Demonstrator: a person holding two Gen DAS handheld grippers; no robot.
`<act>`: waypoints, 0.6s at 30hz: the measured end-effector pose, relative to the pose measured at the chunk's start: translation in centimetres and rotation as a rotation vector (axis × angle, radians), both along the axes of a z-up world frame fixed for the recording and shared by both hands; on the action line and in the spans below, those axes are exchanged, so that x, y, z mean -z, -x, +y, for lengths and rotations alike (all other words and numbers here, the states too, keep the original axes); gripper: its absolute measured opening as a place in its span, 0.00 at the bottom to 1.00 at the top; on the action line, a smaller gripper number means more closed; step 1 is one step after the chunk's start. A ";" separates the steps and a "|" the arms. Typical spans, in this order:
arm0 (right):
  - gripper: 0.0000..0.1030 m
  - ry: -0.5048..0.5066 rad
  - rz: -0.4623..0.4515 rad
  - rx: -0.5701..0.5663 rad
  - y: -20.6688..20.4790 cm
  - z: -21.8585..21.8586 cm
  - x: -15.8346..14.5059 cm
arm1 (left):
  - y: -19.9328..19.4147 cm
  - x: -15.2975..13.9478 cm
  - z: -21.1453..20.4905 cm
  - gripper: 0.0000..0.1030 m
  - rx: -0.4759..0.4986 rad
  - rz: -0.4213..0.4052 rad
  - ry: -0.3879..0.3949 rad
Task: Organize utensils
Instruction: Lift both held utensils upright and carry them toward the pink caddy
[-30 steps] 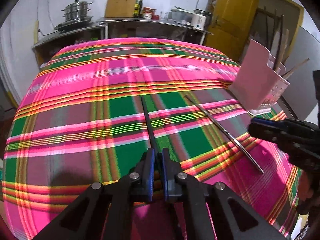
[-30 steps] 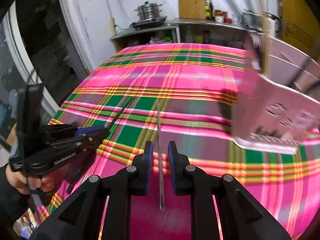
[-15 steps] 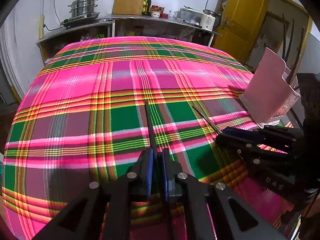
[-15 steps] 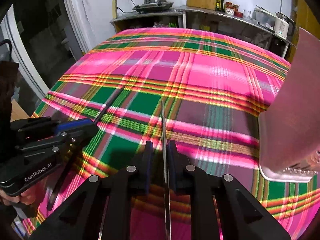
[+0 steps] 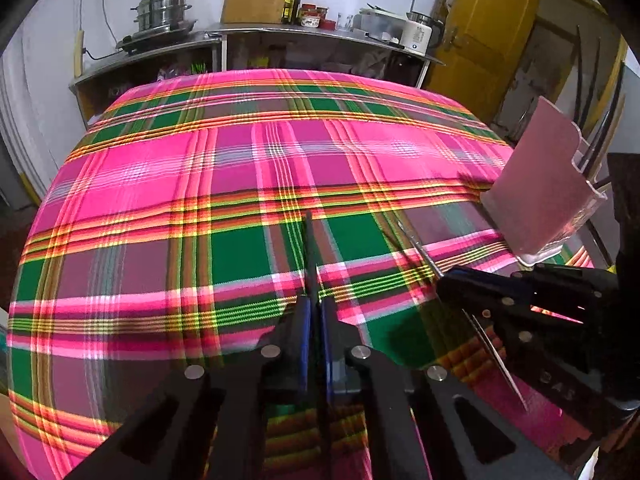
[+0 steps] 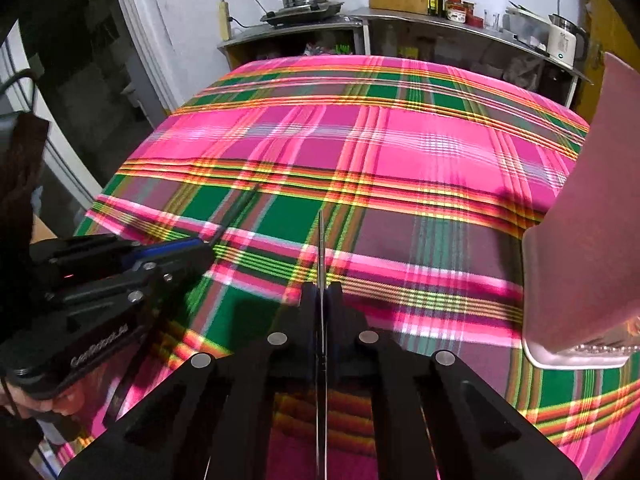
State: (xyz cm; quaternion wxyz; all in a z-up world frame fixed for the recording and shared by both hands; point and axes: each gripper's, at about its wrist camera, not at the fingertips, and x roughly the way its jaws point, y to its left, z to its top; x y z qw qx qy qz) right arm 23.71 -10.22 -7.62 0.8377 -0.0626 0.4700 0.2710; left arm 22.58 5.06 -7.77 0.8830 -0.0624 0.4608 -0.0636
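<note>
**Both hand-held grippers clamped on a chopstick each**

My left hand-held gripper (image 5: pixel 315 312) is pinched tight on a dark chopstick (image 5: pixel 309 248) — the stick runs out ahead of the blue pads (image 5: pixel 305 320) and slants toward the plaid cloth (image 5: pixel 240 168), its far tip over a green square. The jaws have almost no gap between them.

My right hand-held gripper (image 6: pixel 322 300) has just been closing, and its jaws now grip a thin metal chopstick (image 6: pixel 321 248). That stick passes straight through between the fingers, sticking out forward over the cloth and back toward me under the gripper body. In the left wrist view the same metal stick shows as a long slanted line through the right gripper's tip, well to the right of the dark one.

The two grippers sit side by side, low over the near part of the surface, both tilted downward. Whether either stick's tip touches the cloth I cannot tell.

The pink holder (image 6: pixel 592 240) stands on the cloth just right of my right gripper, on the right edge of the surface. In the left wrist view several dark sticks (image 5: pixel 600 148) already stand upright in it.

Beyond the surface — a steel shelf (image 5: pixel 280 34) with a steamer pot (image 5: pixel 164 10), bottles and a kettle.
</note>
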 end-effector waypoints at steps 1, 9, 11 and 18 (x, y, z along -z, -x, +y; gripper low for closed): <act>0.06 -0.009 -0.004 -0.001 0.3 -0.2 -0.4 | 0.3 -0.2 0.0 0.05 0.000 -0.005 0.008; 0.06 -0.081 -0.052 0.014 2.3 -1.9 -3.8 | 2.7 -3.7 -0.6 0.05 0.025 -0.073 0.037; 0.06 -0.097 -0.064 0.019 2.6 -2.3 -4.6 | 3.3 -4.9 -0.7 0.05 0.034 -0.095 0.046; 0.06 -0.153 -0.115 0.041 4.4 -4.2 -8.0 | 5.3 -8.8 -1.6 0.05 0.067 -0.164 0.066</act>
